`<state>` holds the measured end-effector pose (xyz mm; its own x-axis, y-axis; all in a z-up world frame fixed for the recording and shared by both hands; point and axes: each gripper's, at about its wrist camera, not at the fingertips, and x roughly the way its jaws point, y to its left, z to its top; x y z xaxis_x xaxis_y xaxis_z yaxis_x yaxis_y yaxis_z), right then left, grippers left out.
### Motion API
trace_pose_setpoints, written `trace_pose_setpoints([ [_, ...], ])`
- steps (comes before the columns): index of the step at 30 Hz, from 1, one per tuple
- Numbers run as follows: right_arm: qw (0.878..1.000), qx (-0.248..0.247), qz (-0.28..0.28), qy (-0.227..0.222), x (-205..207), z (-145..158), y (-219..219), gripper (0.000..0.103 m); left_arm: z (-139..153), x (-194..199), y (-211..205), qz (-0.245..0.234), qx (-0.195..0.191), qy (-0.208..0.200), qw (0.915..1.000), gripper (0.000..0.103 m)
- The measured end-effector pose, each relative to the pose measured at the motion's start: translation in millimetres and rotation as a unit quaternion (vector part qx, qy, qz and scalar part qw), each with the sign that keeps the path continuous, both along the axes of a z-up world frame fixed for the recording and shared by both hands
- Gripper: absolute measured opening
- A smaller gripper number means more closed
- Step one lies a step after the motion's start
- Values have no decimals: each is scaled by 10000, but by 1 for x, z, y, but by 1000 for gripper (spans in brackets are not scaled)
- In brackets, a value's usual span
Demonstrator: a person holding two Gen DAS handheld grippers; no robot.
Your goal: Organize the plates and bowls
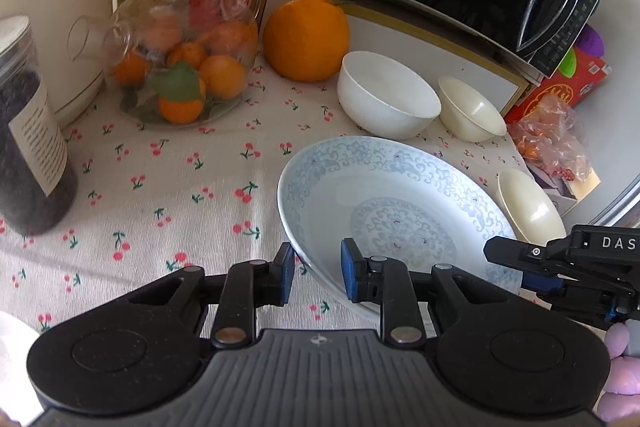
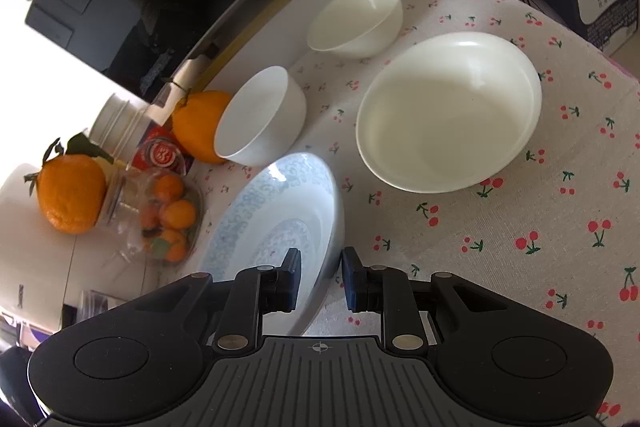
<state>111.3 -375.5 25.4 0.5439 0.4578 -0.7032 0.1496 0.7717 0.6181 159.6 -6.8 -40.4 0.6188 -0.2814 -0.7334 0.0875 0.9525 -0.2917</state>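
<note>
Both grippers are clamped on the same patterned plate [image 1: 396,203], one on each side of its rim. In the left wrist view the left gripper [image 1: 318,273] has its jaws closed on the plate's near-left edge, low in the frame, while the right gripper [image 1: 532,267] reaches in from the lower right and pinches the opposite edge. In the right wrist view the plate [image 2: 280,215] shows tilted at lower centre, with the right gripper [image 2: 320,277] shut on its near rim.

The plate sits on the cherry-print cloth of the bench [image 1: 160,187]; whether it has lifted clear of the cloth I cannot tell.

As for progress, the sorting looks barely begun. Nothing is stacked yet: the white bowl [image 1: 386,95] and a small cream bowl [image 1: 472,109] stand side by side above the plate in the left view, and another cream bowl [image 1: 528,207] lies at the right edge, each on its own. In the right view the wide cream dish [image 2: 448,111] sits alone at upper right.

What remains, by my reading, is to place this plate and then gather the bowls into nested stacks. The jar of oranges [image 1: 188,51] at upper left is clutter, not part of the job.
</note>
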Motion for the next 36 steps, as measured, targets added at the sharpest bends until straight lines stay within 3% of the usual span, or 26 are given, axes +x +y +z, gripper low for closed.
trace_pose_setpoints([
  [19,9989,-294,364,-101,-33,42,-1,22,31,-40,2,-406,230,-283,9985,22],
  [36,9965,-484,665,137,-91,54,-1,22,38,-89,7,-739,260,-145,9968,22],
])
